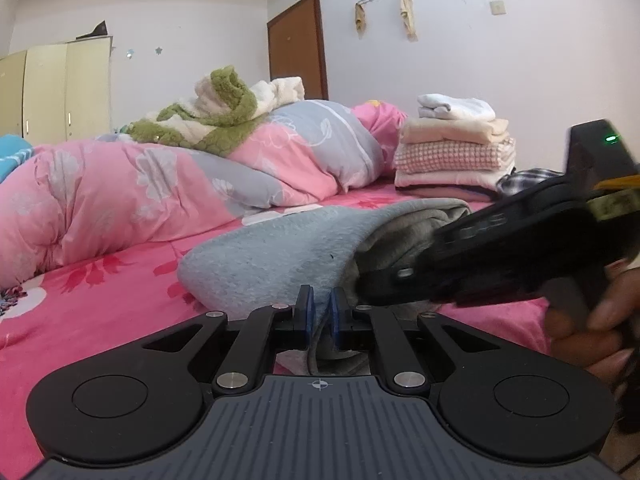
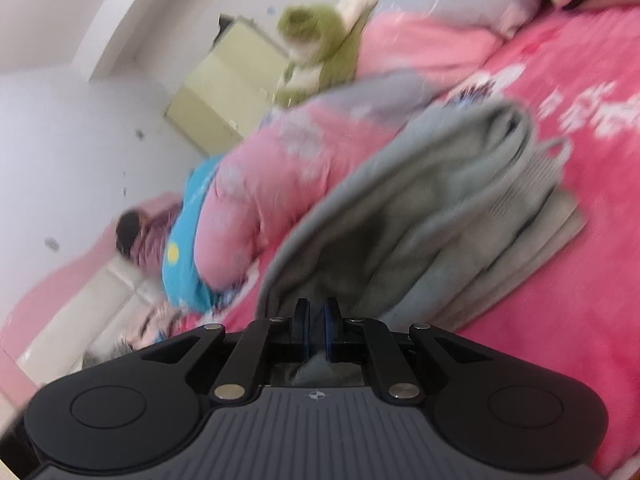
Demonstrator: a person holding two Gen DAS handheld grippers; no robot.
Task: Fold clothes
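1. Bed (image 1: pixel 100 300), pink floral sheet; rolled quilt (image 1: pixel 120 192) along the far left.
2. Folded stack (image 1: pixel 452 152) at far right, probably finished items set aside.
3. Grey garment (image 1: pixel 264 256) lies near centre, its near edge lifted and doubled over, apparently mid-fold.
4. Left hand-held gripper (image 1: pixel 321 312) is clenched on the garment's near edge.
5. Right hand-held gripper (image 2: pixel 316 320) likewise pinches grey cloth; view blurred.
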